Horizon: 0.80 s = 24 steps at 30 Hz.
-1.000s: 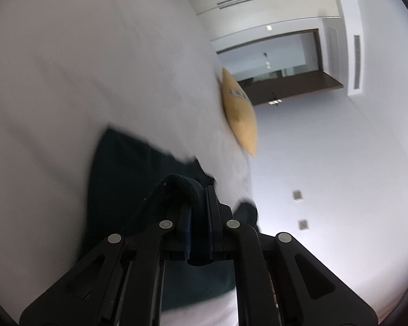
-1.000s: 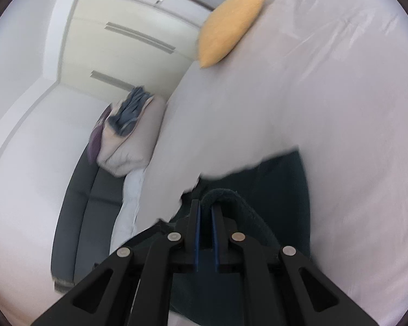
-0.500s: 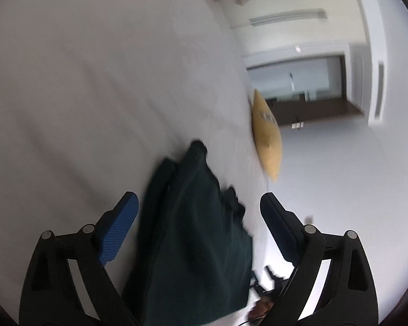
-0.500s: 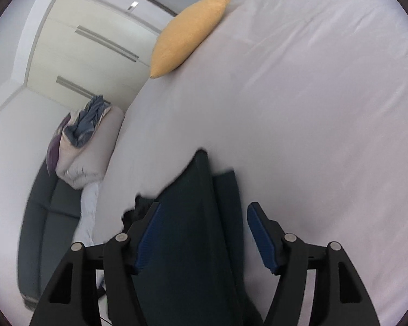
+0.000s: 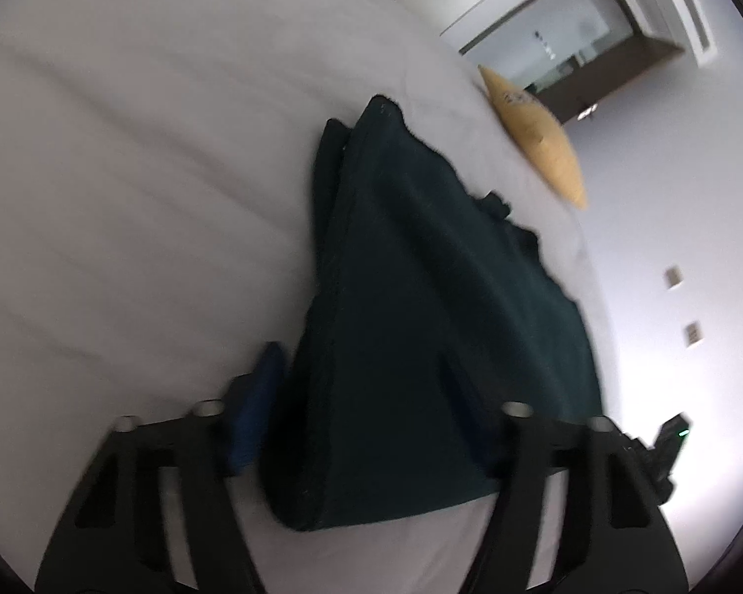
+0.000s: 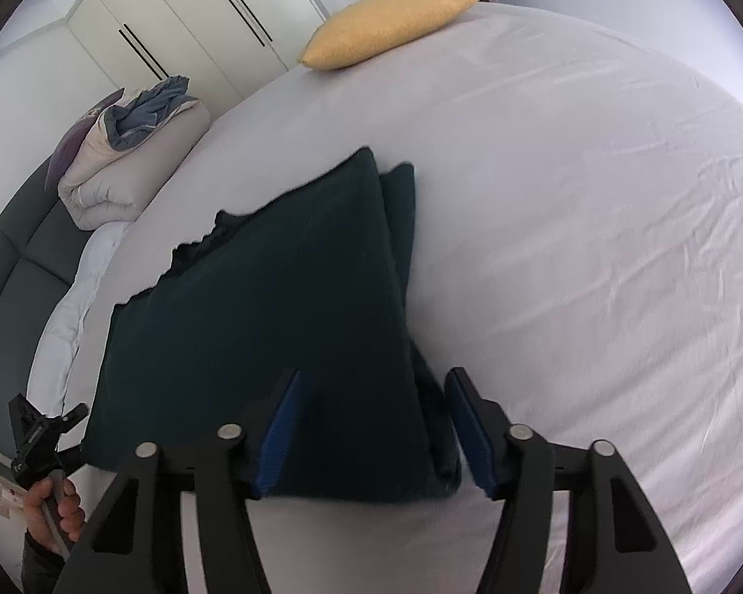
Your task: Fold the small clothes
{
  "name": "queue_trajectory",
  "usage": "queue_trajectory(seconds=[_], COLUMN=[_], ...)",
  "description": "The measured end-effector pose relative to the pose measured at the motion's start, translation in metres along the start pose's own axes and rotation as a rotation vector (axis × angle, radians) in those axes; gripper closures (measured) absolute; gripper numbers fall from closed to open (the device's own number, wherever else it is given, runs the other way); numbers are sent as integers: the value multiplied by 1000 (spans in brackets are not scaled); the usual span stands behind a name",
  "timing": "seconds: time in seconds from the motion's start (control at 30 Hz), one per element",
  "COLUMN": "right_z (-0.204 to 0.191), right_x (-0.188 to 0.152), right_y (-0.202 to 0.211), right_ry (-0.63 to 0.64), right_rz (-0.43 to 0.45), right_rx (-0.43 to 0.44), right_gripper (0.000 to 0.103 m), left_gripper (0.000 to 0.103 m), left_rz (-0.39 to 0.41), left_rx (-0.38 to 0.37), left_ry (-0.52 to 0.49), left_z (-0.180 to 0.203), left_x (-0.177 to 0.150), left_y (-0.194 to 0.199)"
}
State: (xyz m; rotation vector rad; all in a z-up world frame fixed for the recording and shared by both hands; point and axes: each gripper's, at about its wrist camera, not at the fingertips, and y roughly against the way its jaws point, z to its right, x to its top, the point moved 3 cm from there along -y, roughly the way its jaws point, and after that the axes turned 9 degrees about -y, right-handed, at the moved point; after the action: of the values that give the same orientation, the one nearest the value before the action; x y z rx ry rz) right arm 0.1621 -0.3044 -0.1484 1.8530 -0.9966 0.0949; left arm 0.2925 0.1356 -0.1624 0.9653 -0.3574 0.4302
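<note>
A dark green garment [image 5: 421,307] lies folded on the white bed sheet [image 5: 124,198], its layered edges stacked. In the left wrist view its near left corner sits between the fingers of my left gripper [image 5: 359,406], whose jaws are closing; the picture is blurred and no squeeze shows. In the right wrist view the garment [image 6: 272,307] has its near right corner between the blue pads [image 6: 470,435] of my right gripper [image 6: 376,435], also closing, with a gap at the right pad. A hand [image 6: 54,500] holds the left gripper [image 6: 39,435] at the lower left.
A yellow pillow [image 6: 386,24] lies at the bed's far edge. A rolled duvet with blue cloth [image 6: 124,158] rests on a dark padded seat [image 6: 15,267] beside the bed. White wardrobe doors [image 6: 183,15] stand behind. The sheet [image 6: 594,247] spreads to the right.
A second ago both grippers were shut on raised folds of the garment. They let go, the garment dropped flat and folded, and both came down over its near corners, jaws narrowing.
</note>
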Motion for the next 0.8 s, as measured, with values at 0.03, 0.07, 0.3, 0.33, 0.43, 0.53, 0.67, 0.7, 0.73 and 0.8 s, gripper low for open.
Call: queue_trajectory(seconds=[0.03,0.07,0.3,0.33,0.43,0.53,0.67,0.7,0.73,0.8], right_z=[0,-2,3,4,5,8,19,22,23,17], right_x=[-4,-7,-17,-18,-18,-21,-21,-21,-21,-23], right_y=[1,-1,3,4,9,11,1,-1,-1,4], right_ry=[16,33,61,48,8,-15,-62,-70,-79,-55], right_rz=[1,-1,4,3,2,-7,-33,-35,-36,-26], right_rx=[-13,-27,-83,-79,-63,-51,-6,6,13,-7], right_gripper=[49,58,89,90,92,92,92,93,93,92], left_gripper=[63,72,90,90,92,92,92,92,92,92], left_rz=[-6,-8,-23,-22,-24,-24,-25,-22,-19,-14], left_rx=[34,50,123,122,116,111,95,94,98,106], left_ry=[-13,-18,-115,-118,-118,-116,-95,-97,-101,-107], left_z=[-1,-2,0,0,0,-4,-7,-7,-7,-5], left_x=[-3,-3,-14,-15,-14,-16,-15,-16,-16,-18], left_y=[-2,-4,-1,0,-1,5,2,3,3,7])
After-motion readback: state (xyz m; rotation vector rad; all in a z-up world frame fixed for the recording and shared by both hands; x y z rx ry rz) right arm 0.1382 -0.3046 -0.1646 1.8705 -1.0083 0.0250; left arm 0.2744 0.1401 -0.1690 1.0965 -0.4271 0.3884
